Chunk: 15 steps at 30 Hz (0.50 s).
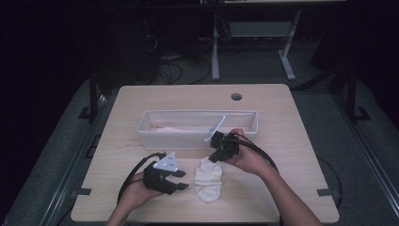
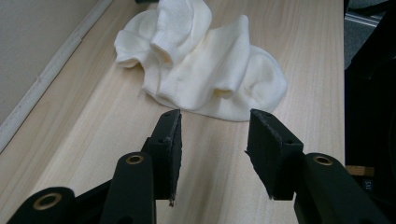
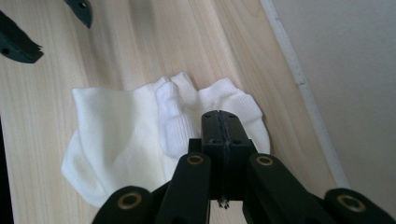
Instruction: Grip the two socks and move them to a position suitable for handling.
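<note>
A pair of white socks (image 1: 208, 181) lies crumpled on the wooden table near its front middle. To their left my left gripper (image 1: 181, 180) rests low over the table, open, jaws pointing at the socks (image 2: 205, 70) with nothing between the pads (image 2: 173, 140). My right gripper (image 1: 212, 157) comes down from behind the socks, shut. In the right gripper view its jaws (image 3: 219, 116) press flat together at the cuff end of the socks (image 3: 116, 126), and I see no cloth between them.
A long white fabric bin (image 1: 197, 136) stands across the table just behind the socks; its wall (image 3: 350, 70) runs close beside my right gripper. A cable hole (image 1: 236, 96) is at the table's far side. The left gripper's jaw tips (image 3: 18, 46) show beyond the socks.
</note>
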{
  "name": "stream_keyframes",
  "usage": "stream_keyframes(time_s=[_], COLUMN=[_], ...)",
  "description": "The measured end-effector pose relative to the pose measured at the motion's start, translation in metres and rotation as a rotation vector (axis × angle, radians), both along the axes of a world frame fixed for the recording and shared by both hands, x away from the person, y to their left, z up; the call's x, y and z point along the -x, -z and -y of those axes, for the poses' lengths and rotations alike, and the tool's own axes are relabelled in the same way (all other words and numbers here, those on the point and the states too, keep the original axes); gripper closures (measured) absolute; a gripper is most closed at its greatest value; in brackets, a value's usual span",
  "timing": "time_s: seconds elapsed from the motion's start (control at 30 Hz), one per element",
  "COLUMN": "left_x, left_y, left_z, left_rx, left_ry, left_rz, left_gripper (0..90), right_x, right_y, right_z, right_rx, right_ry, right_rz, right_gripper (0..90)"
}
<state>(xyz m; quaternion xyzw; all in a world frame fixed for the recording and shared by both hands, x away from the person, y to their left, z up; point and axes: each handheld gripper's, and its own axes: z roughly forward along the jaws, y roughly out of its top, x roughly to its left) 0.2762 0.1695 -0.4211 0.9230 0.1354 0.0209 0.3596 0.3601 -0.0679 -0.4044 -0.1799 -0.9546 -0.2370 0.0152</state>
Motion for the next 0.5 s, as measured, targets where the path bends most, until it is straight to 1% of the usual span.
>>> stream_keyframes(time_s=[0.1,0.2,0.3,0.37,0.5], left_x=[0.0004,0.0003,-0.0001,0.0001,0.0002], left_y=[-0.0004,-0.0003,0.0001,0.0002,-0.0002], left_z=[0.0007,0.0008,0.0011,0.0013,0.0004], left_rx=[-0.005,-0.006,-0.009,-0.009,-0.004], left_ry=[0.001,0.002,0.002,0.003,-0.002], left_rz=[0.0,0.0,-0.001,-0.001,-0.002], left_gripper=[54.7,54.7,54.7,54.7,54.7], right_x=[0.002,0.0039,0.0056,0.0064,0.0076], right_y=[-0.0058,-0.0097,-0.0103,-0.0091,-0.0044], right_z=[0.0033,0.0068,0.009,0.0085,0.0031], right_rx=[-0.005,-0.018,-0.018,-0.01,0.016], right_ry=[-0.007,-0.003,-0.004,-0.01,-0.022], right_rz=[0.019,0.015,0.015,0.012,0.001], right_gripper=[87.2,85.7,83.7,83.4,80.0])
